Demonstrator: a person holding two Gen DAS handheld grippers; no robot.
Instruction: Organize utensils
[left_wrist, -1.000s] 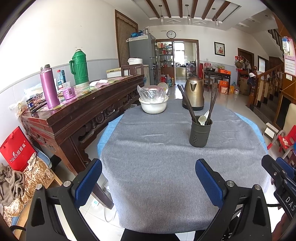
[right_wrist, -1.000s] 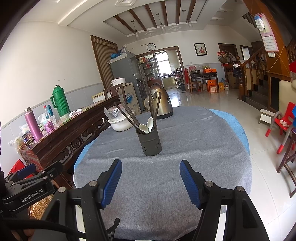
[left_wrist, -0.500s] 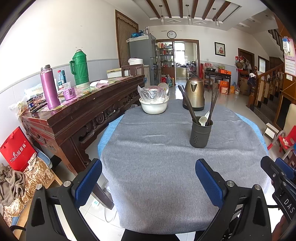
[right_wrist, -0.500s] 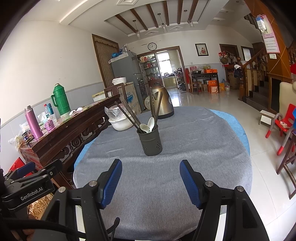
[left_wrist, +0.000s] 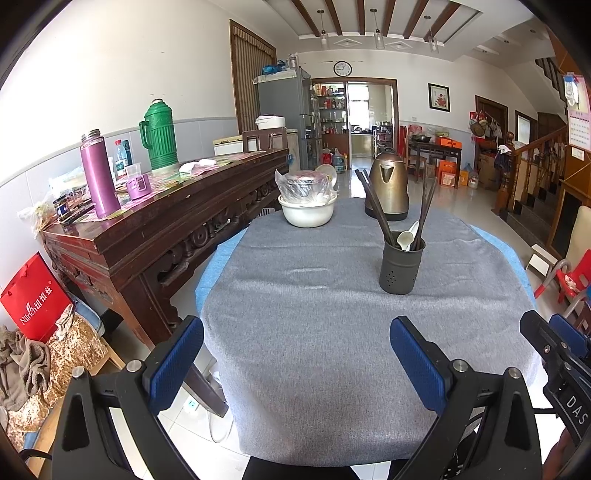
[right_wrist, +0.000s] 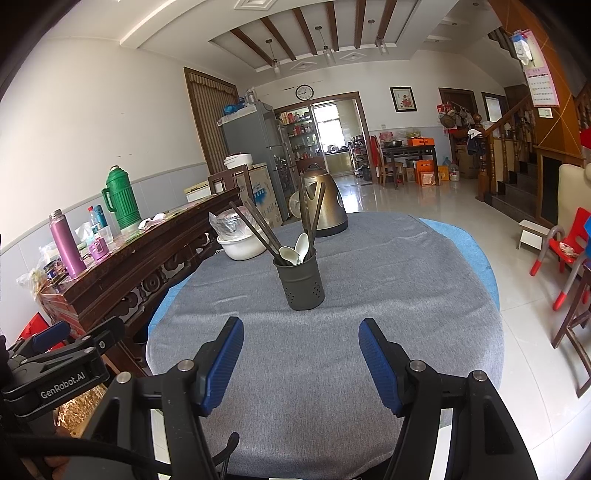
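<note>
No shift since before: dark holder (left_wrist: 400, 263) with chopsticks (left_wrist: 376, 206), white spoons (right_wrist: 295, 251); both claws (left_wrist: 295, 354) (right_wrist: 301, 354) wide, empty.

This is a lived-in family home, an open dining and living room. Ahead of the tongs a cloth-covered counter (left_wrist: 332, 314) carries a kettle (left_wrist: 388, 188) and a covered bowl (left_wrist: 306, 212). To their left a carved wooden sideboard (left_wrist: 166, 221) holds thermos flasks (left_wrist: 159, 136). Far beyond stand a refrigerator (left_wrist: 284, 110), a wall clock (left_wrist: 342, 68) and a pantry doorway (left_wrist: 354, 122); a staircase (left_wrist: 532, 177) rises at right.
</note>
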